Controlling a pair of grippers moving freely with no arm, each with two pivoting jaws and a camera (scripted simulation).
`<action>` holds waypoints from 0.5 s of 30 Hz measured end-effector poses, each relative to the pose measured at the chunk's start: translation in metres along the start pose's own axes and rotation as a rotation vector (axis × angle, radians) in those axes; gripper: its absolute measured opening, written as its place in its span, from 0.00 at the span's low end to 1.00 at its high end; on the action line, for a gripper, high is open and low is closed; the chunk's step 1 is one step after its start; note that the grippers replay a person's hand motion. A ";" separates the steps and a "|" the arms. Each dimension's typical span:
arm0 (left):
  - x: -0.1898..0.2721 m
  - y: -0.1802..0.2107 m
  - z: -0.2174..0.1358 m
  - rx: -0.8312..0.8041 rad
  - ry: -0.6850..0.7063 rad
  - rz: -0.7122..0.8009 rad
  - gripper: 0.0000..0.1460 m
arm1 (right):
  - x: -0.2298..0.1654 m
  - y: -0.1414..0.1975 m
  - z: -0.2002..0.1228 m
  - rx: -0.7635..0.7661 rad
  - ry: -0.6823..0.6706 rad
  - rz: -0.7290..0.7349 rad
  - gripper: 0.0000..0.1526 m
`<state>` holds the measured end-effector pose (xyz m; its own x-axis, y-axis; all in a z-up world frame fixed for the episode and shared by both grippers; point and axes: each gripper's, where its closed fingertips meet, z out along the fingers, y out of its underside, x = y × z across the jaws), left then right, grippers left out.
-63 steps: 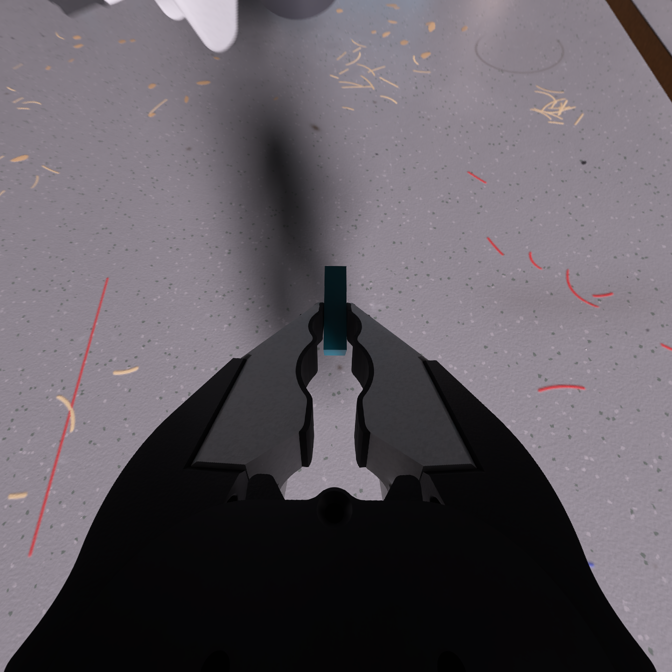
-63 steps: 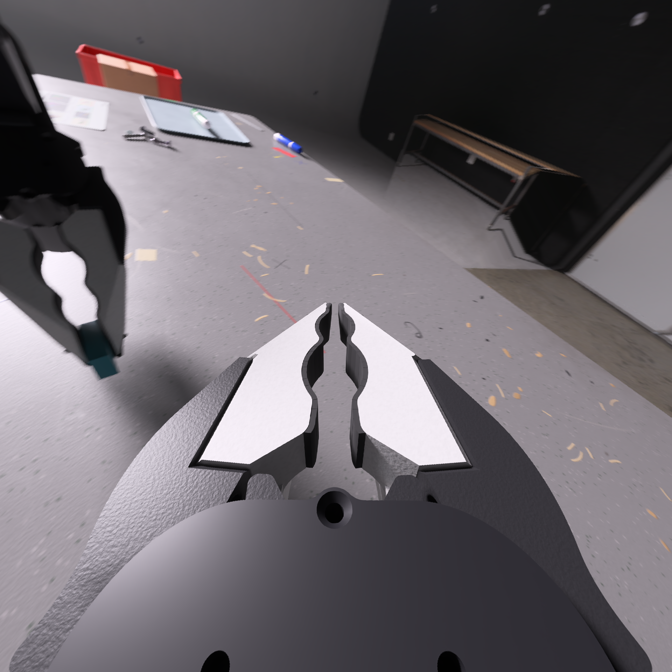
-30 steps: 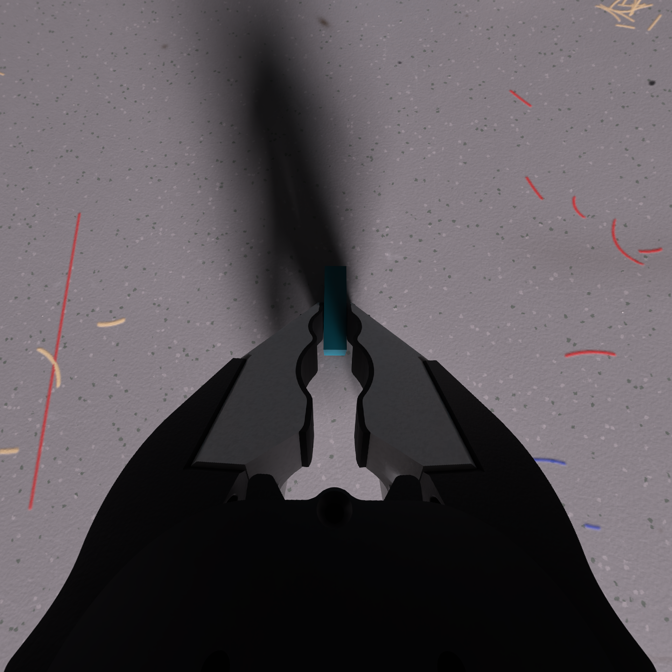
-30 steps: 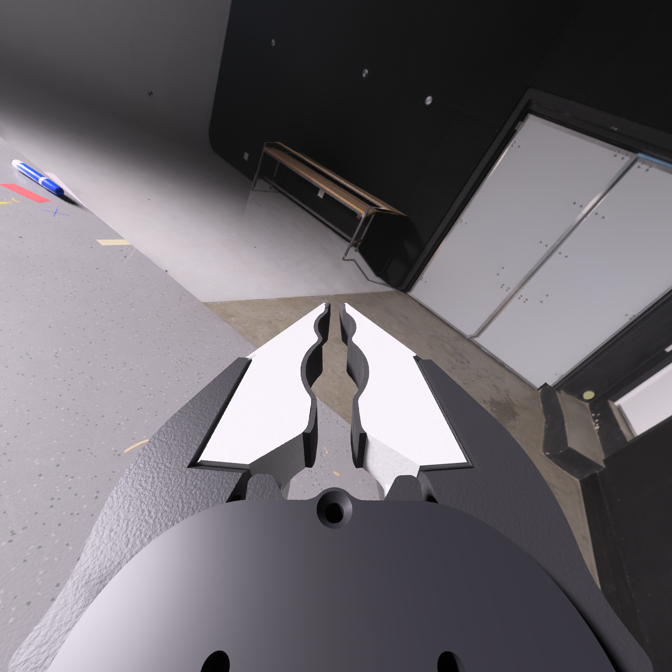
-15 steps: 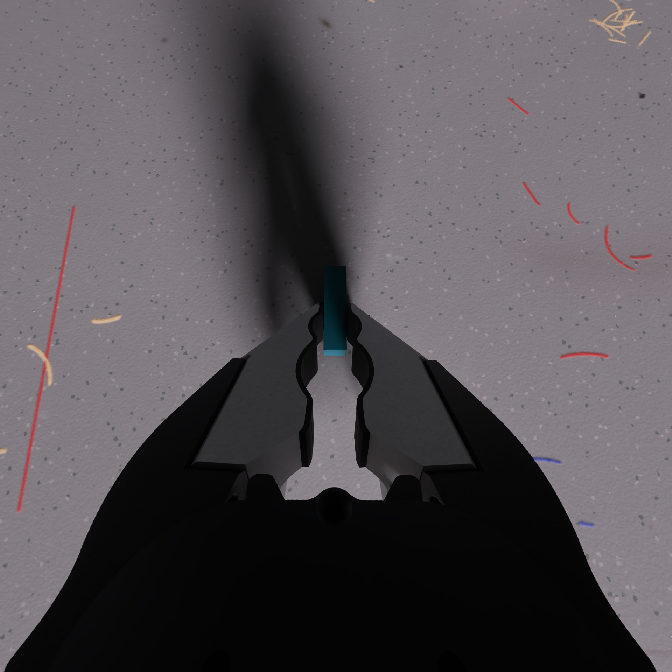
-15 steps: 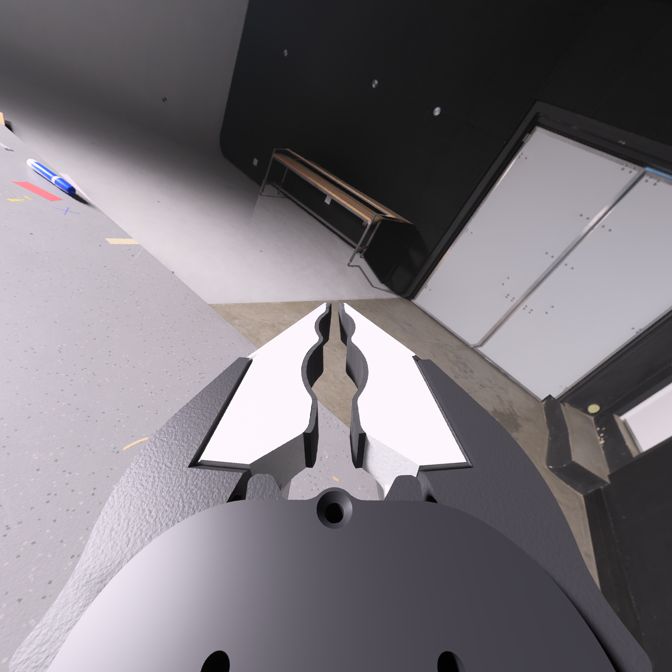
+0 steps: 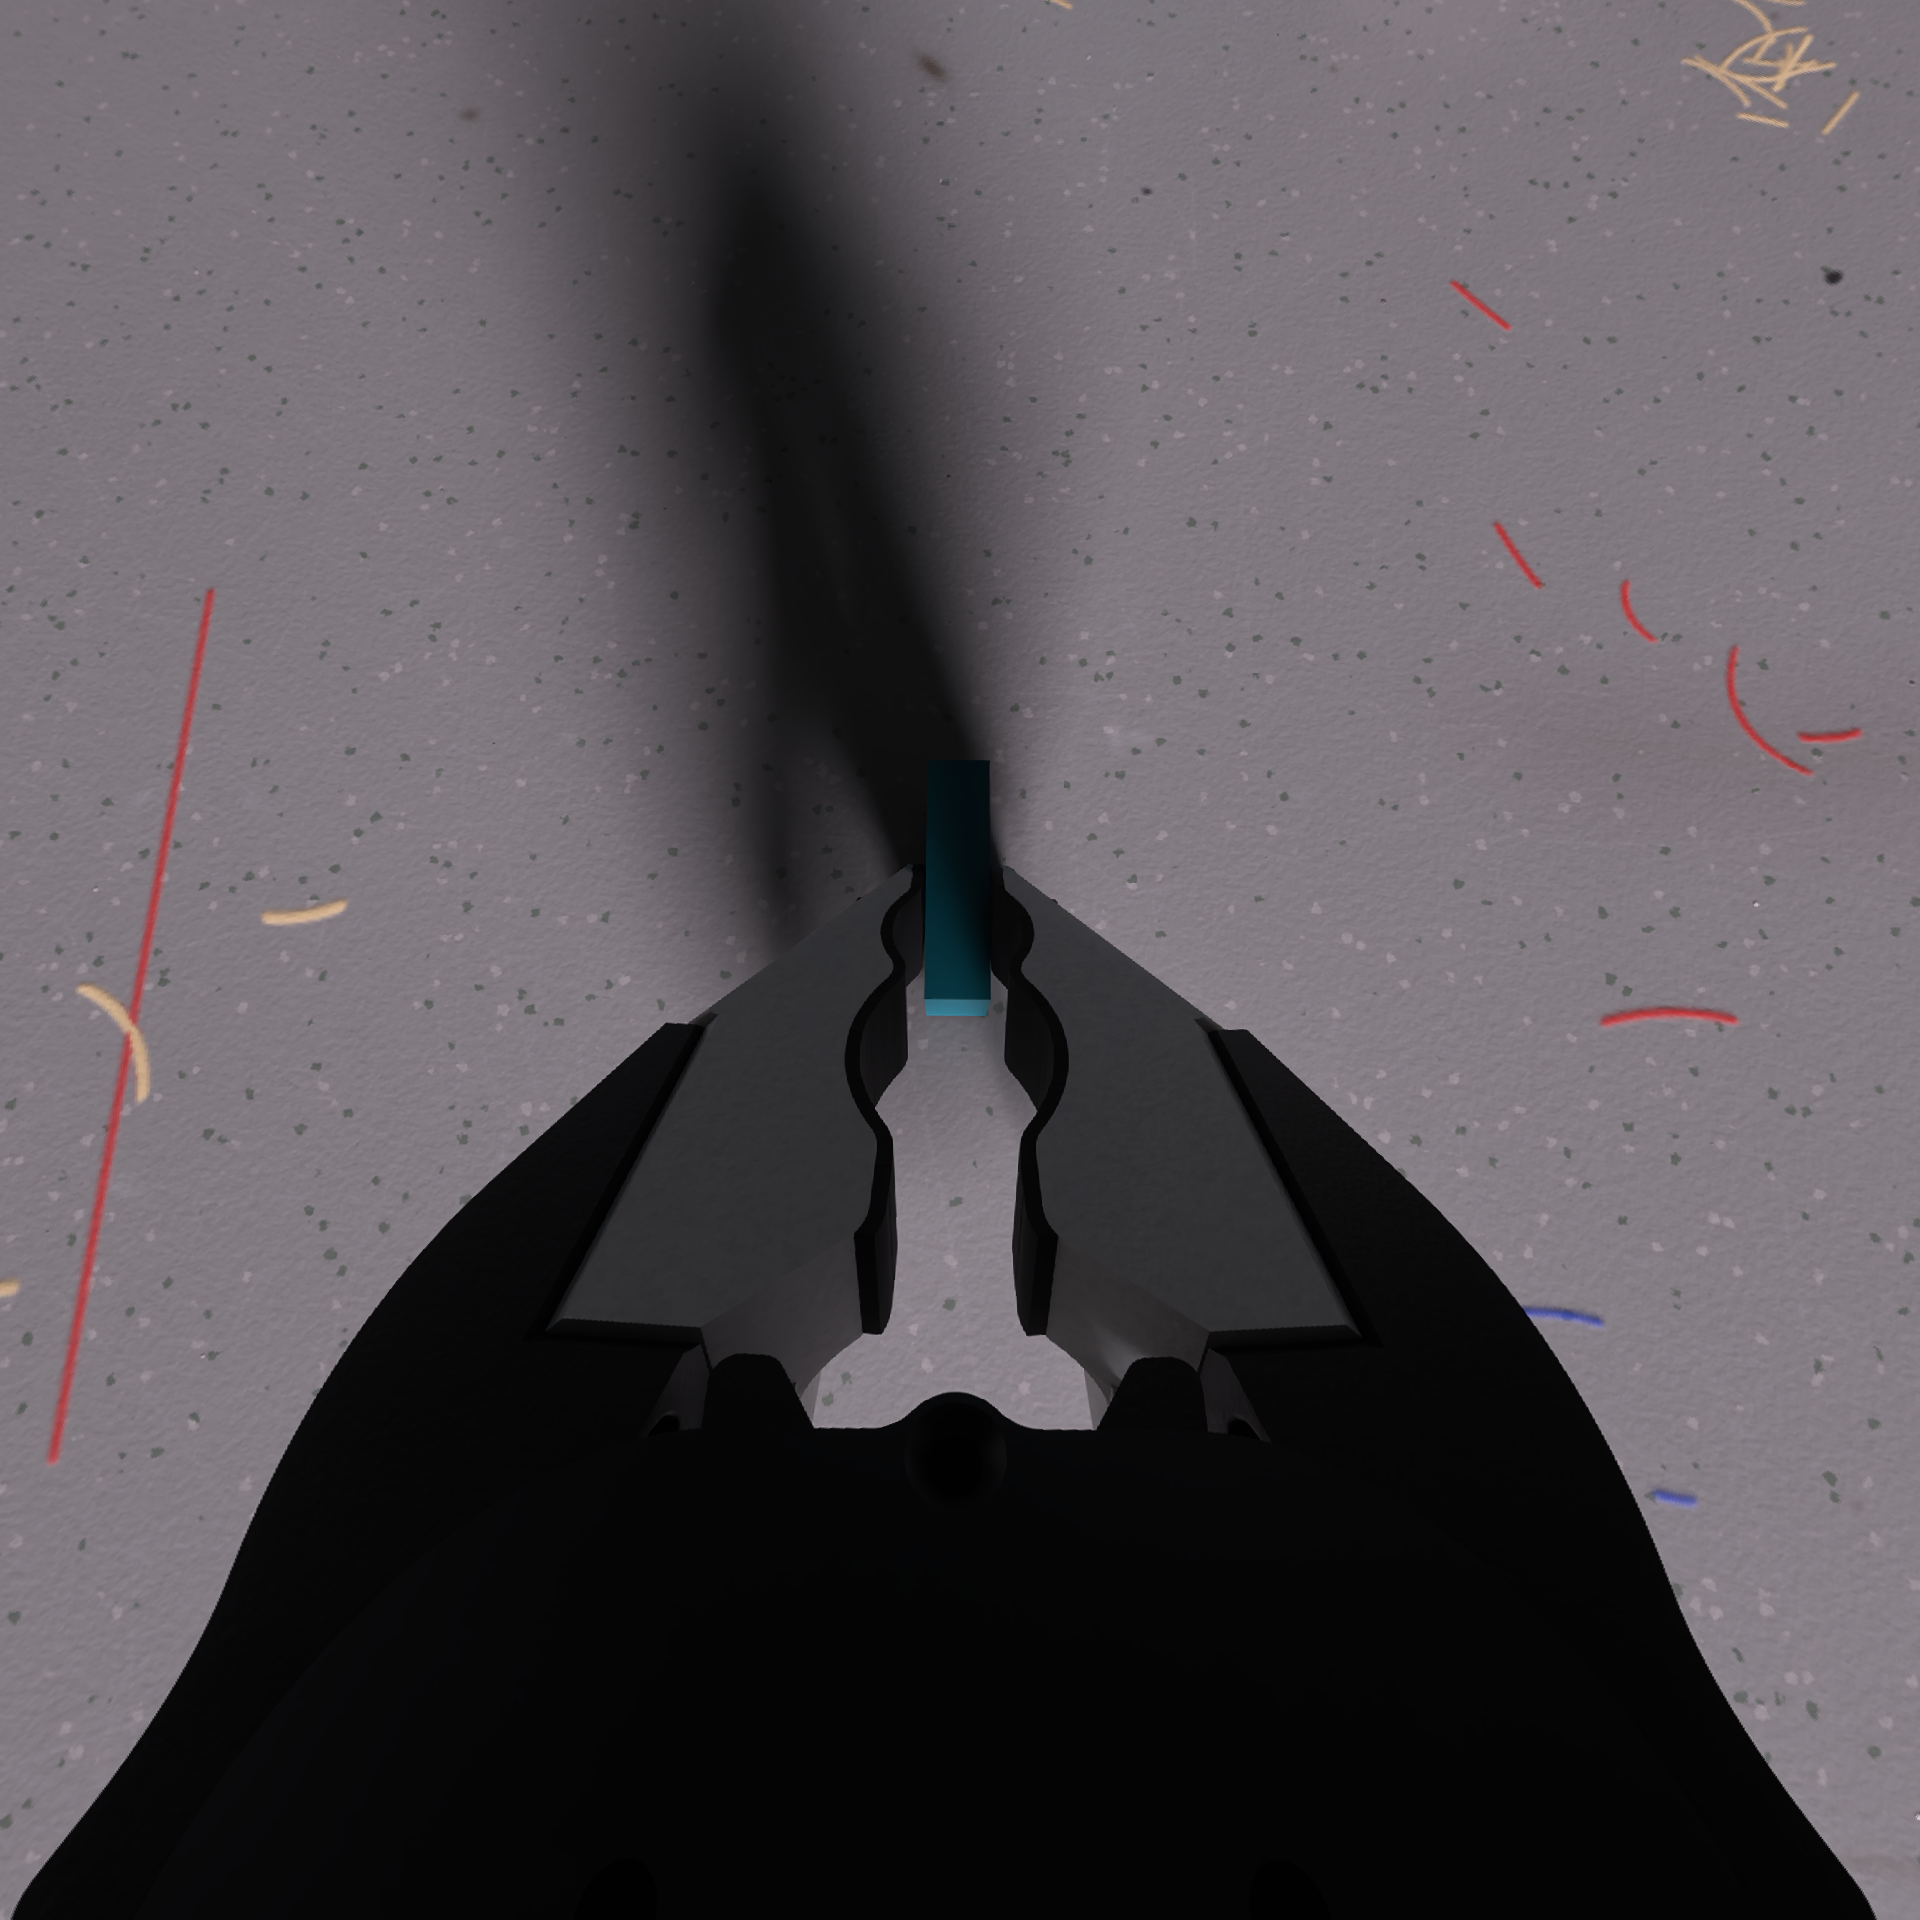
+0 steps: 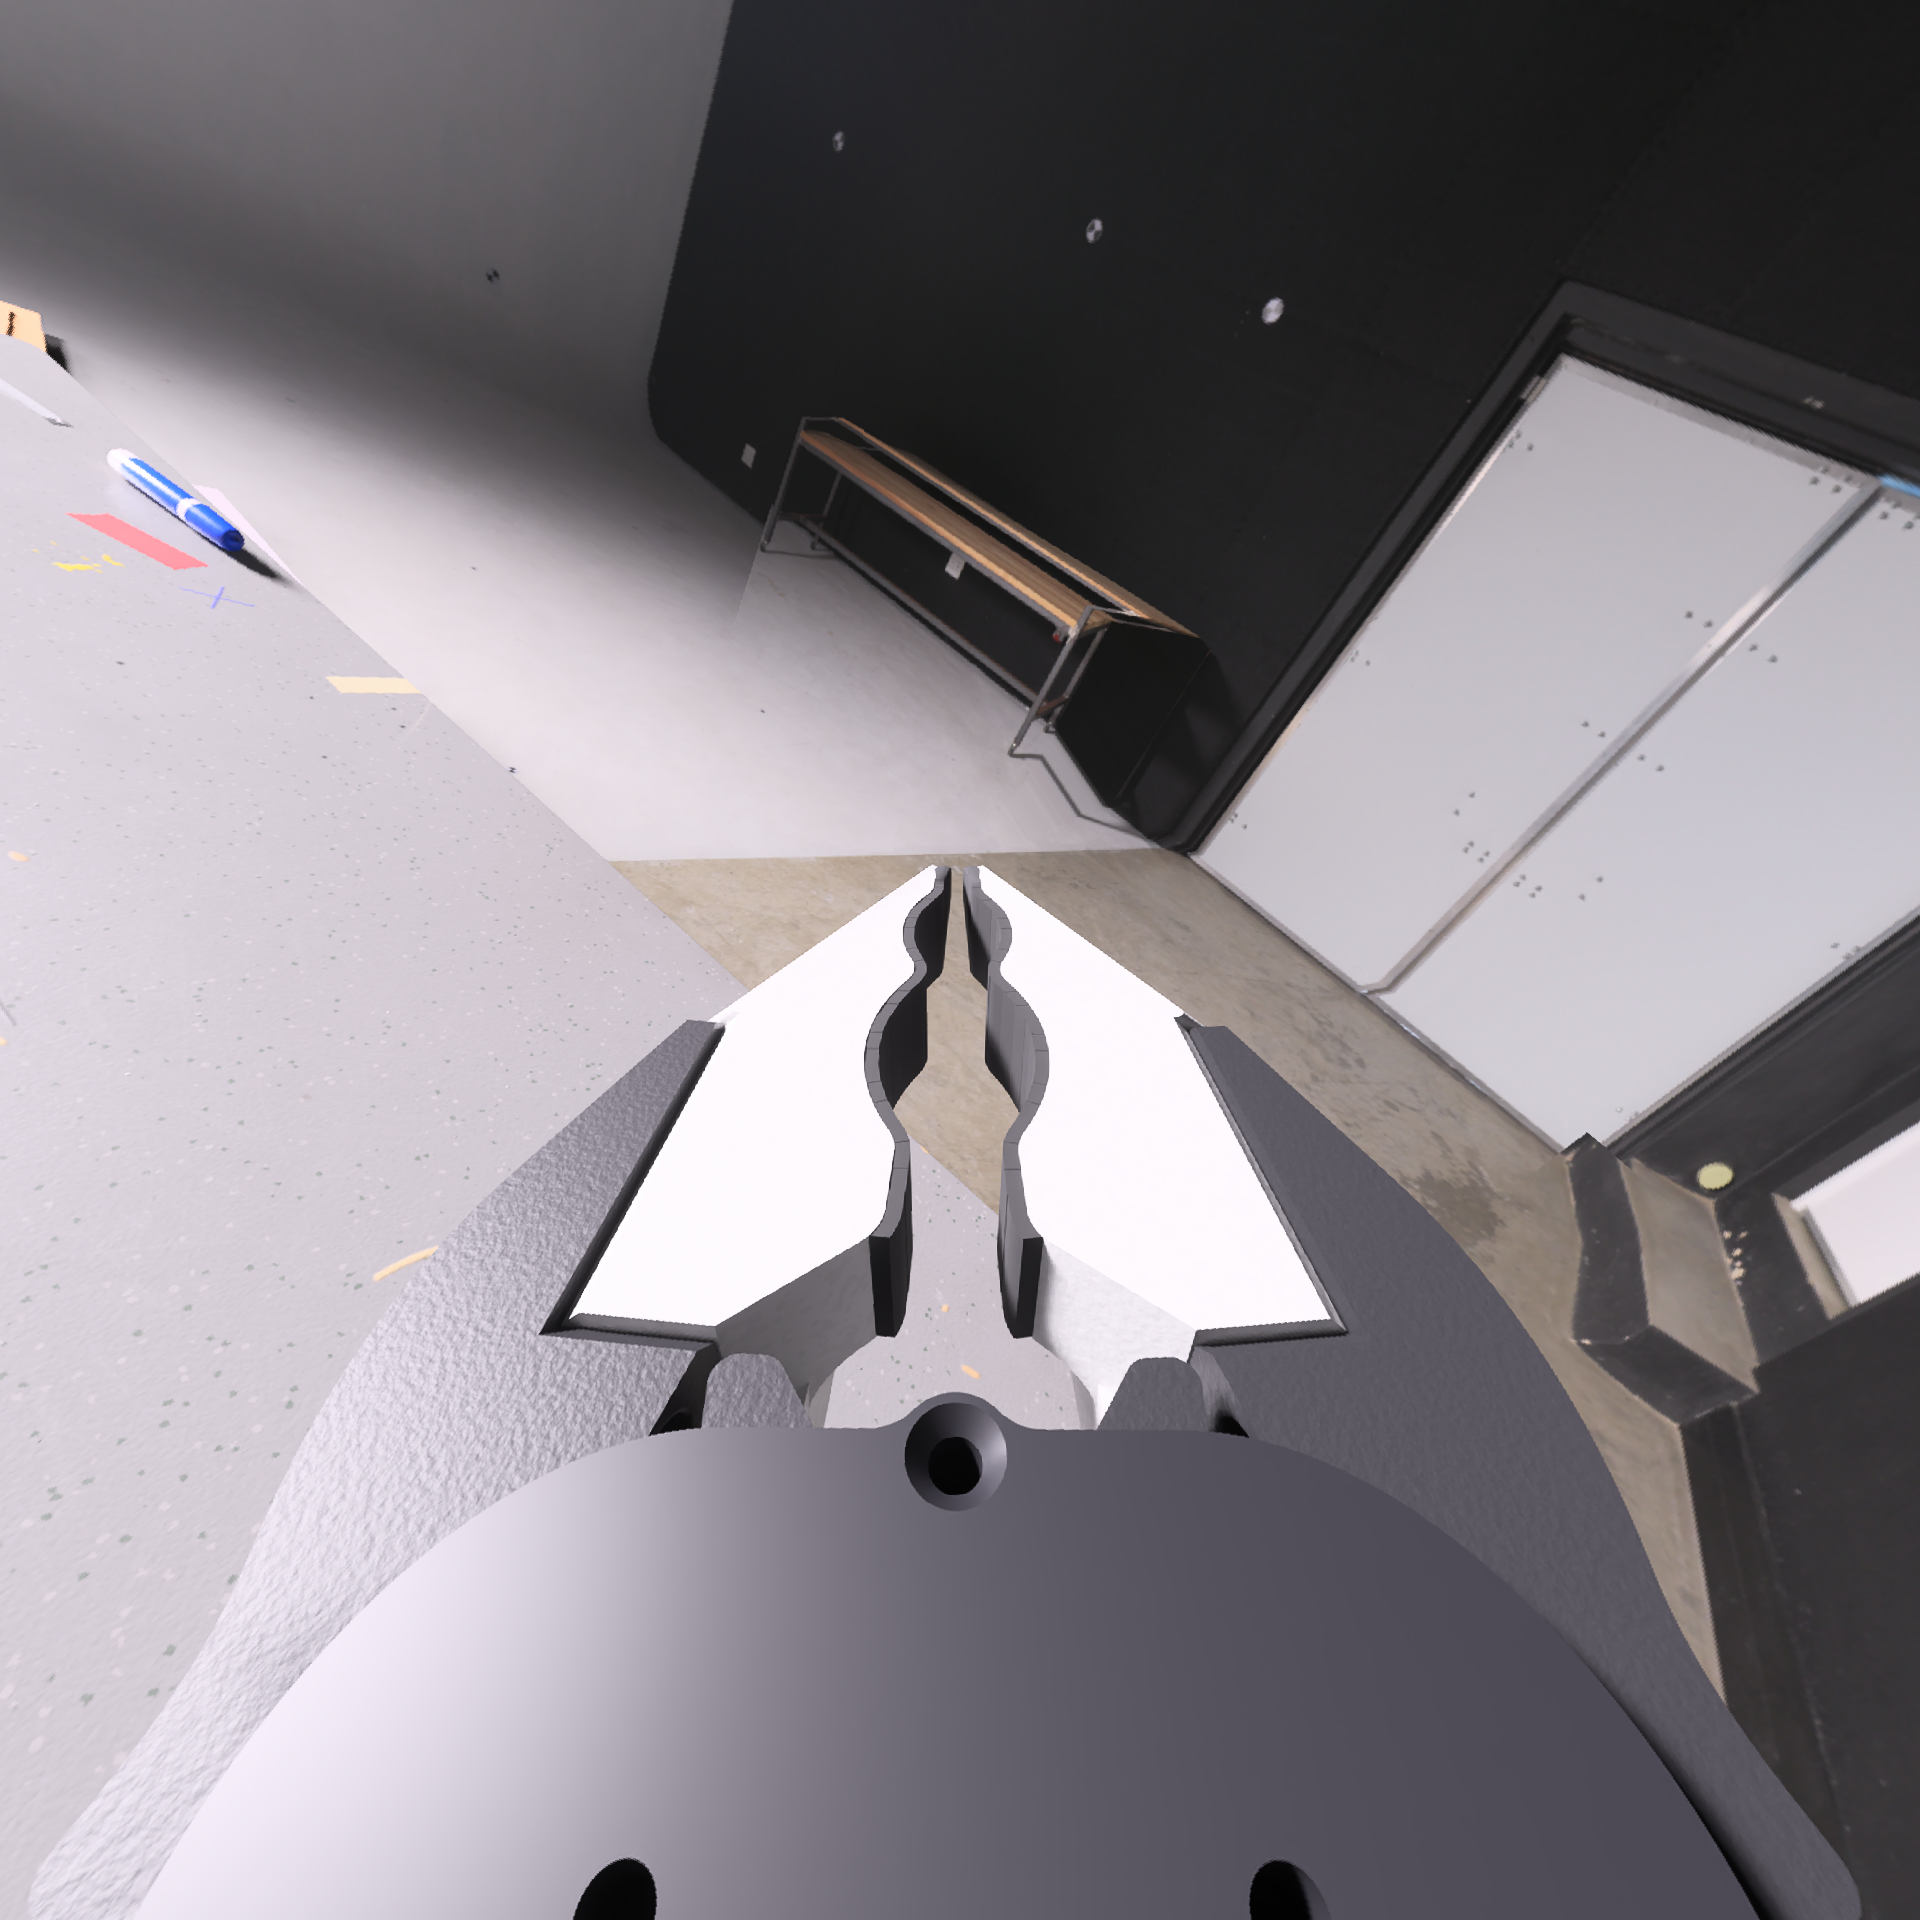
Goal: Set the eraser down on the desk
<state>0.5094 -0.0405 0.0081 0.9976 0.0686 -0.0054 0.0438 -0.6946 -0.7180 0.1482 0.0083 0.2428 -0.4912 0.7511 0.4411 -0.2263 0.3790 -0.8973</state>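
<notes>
In the left wrist view my left gripper is shut on a small teal eraser. The eraser stands on edge between the fingertips and sticks out past them. It is held close over the grey speckled desk, and its dark shadow runs from its far end up the desk. I cannot tell whether it touches the surface. In the right wrist view my right gripper is shut and empty. It points past the desk's edge toward the floor. The eraser and the left gripper do not show there.
Red pen marks and a long red line mark the desk, with tan shavings at the far right. A blue marker and a red patch lie far off on the desk. A wooden bench stands by the dark wall.
Over two seconds the left gripper has come closer to the desk with the eraser, then nearly stopped. The right gripper has swung away from the desk toward the room and is drifting slightly back.
</notes>
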 end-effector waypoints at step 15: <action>0.000 0.000 0.000 0.001 0.004 -0.004 0.08 | -0.003 0.002 0.002 -0.008 -0.013 -0.008 0.01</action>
<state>0.5093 -0.0405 0.0081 0.9976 0.0690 0.0003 0.0482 -0.6939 -0.7184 0.1477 0.0056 0.2392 -0.5001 0.7412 0.4478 -0.2239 0.3889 -0.8937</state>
